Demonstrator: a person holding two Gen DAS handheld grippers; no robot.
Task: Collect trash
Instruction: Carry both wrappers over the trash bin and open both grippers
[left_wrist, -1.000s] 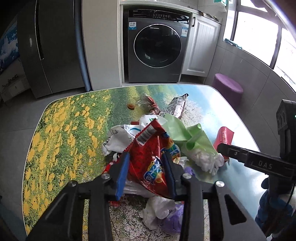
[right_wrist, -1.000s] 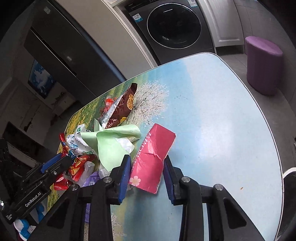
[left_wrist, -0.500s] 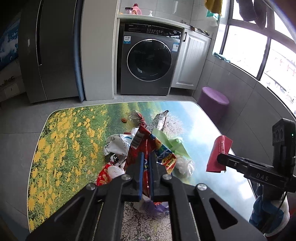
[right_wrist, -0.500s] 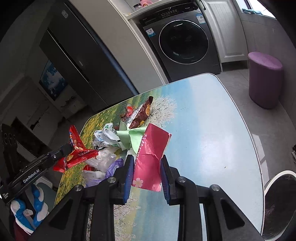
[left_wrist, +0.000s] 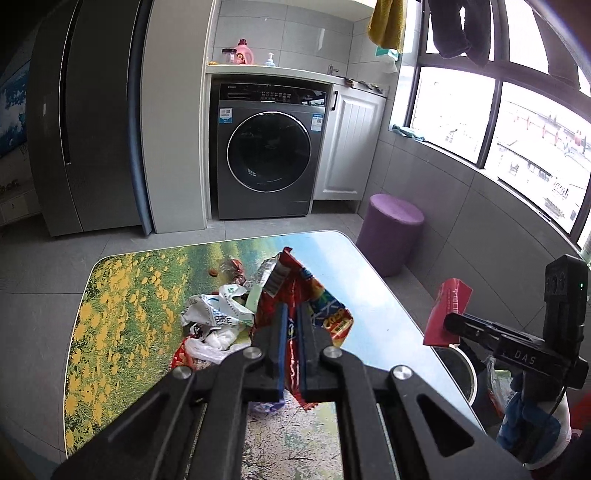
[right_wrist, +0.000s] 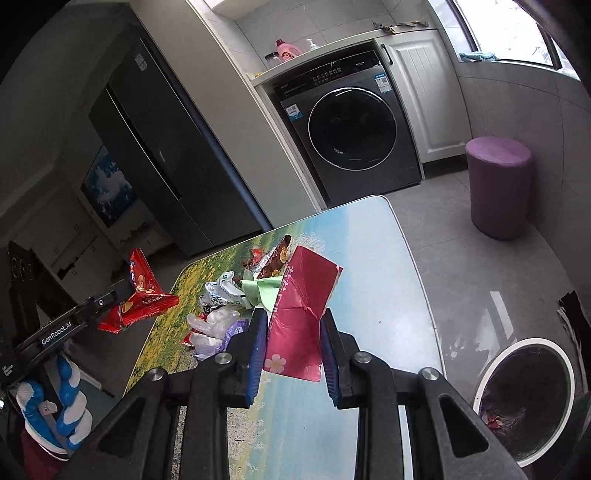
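- Left gripper (left_wrist: 291, 325): jaws pressed nearly together, pinching a red snack wrapper (left_wrist: 295, 291). Wrapper is off the table, crumpled, top edge sticking up past the fingertips, lower corner hanging below the pads.
- Same grip seen from the right wrist view: left gripper (right_wrist: 123, 291) at the left edge of the table, red snack wrapper (right_wrist: 142, 295) held in the air over the floor side.
- Right gripper (right_wrist: 291, 332): jaws part closed on a pink-red tissue pack (right_wrist: 301, 314), both blue pads against its sides. Pack is lifted clear of the table, tilted, flower print at its lower corner.
- From the left wrist view: right gripper (left_wrist: 448, 325) past the table's right edge with the tissue pack (left_wrist: 447, 312) at its tip.
- Table (right_wrist: 369, 266) has a printed top: yellow flower field on one side, blue sky on the other.
- Remaining trash pile (right_wrist: 229, 306) sits mid-table: white printed paper wrapper (left_wrist: 216, 310), green paper (right_wrist: 260, 290), brown snack bag (right_wrist: 275, 260), clear and purple plastic bags (right_wrist: 218, 330).
- Small round brown bit (left_wrist: 212, 272) lies apart from the pile toward the far edge.
- Round white-rimmed trash bin (right_wrist: 524, 398) on the floor right of the table, dark liner, some trash inside.
- Person's gloved hands, blue-and-white, hold each gripper's handle: left hand (right_wrist: 55, 410), right hand (left_wrist: 532, 432).
- Background: washing machine (left_wrist: 267, 147), purple stool (left_wrist: 391, 232).
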